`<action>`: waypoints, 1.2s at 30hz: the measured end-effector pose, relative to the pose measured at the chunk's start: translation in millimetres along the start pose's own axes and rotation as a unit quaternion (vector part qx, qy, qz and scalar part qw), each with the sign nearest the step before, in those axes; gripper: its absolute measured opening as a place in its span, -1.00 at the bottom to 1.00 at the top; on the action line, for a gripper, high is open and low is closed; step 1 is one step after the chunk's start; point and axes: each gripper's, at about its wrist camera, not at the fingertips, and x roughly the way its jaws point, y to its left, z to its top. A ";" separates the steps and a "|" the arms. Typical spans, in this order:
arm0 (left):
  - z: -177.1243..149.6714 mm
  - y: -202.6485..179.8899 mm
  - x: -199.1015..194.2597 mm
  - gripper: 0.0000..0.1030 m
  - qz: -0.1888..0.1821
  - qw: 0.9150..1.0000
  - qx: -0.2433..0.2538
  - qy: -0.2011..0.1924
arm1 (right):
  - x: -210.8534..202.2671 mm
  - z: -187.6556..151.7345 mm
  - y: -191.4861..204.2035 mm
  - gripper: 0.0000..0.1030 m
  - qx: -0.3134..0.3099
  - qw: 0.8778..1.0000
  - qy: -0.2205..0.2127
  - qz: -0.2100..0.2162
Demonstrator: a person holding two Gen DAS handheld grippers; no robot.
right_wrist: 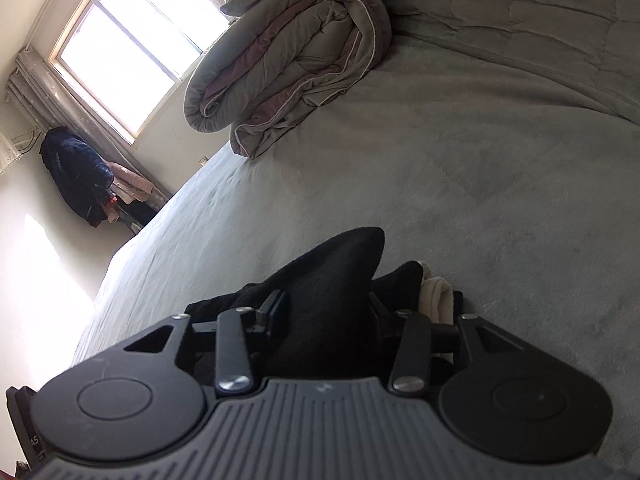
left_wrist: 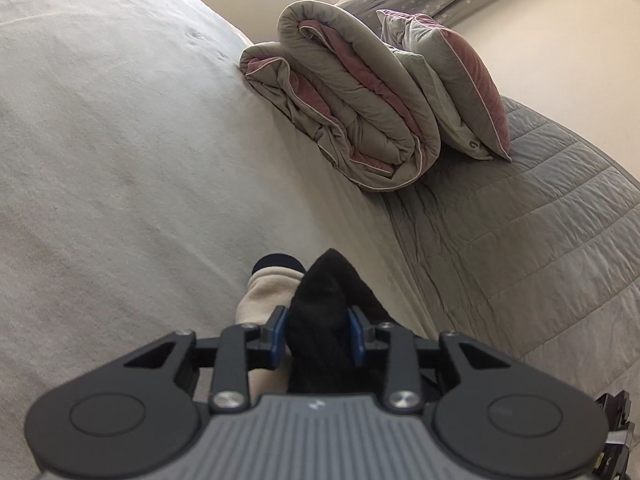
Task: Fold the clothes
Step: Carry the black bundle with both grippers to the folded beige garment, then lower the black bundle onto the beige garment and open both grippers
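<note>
Nearest the left wrist camera, the left gripper (left_wrist: pixel 320 330) has its two blue-padded fingers (left_wrist: pixel 279 330) closed against a bunched fold of the black garment (left_wrist: pixel 320 312), which rises in a peak between them. A cream part of the same garment (left_wrist: pixel 262 292), edged with a dark cuff, lies just to the left of the fold, resting on the pale bed cover (left_wrist: pixel 120 160).

In the right wrist view, the right gripper (right_wrist: pixel 328 312) likewise clamps a ridge of the black garment (right_wrist: pixel 336 272), the cloth standing up in a point between the jaws. The cream part (right_wrist: pixel 436 292) shows just beside the right-hand finger. More black cloth trails off to the left on the bed cover (right_wrist: pixel 440 180).

Farther up the bed, a folded grey and dusty-pink duvet (left_wrist: pixel 352 108) lies well apart from the garment, with a matching pillow (left_wrist: pixel 452 84) leaning against it on the quilted grey spread (left_wrist: pixel 520 232). A bright window (right_wrist: pixel 128 44) stands beyond, and dark clothes hang on a rack (right_wrist: pixel 76 176) near the wall.
</note>
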 end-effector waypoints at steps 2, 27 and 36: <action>7.3 -5.3 -10.6 -0.36 0.010 0.999 0.024 -0.034 | -11.0 5.7 6.0 0.00 -0.025 0.999 -0.015 -0.016; 2.3 -43.6 -28.0 -0.53 0.052 0.975 0.202 -0.073 | -31.0 -47.3 52.1 -0.35 -0.200 0.954 -0.152 -0.163; -32.1 -40.9 -43.2 -0.54 0.059 0.968 0.244 0.007 | -51.3 -70.3 60.1 -0.35 -0.187 0.960 -0.129 -0.164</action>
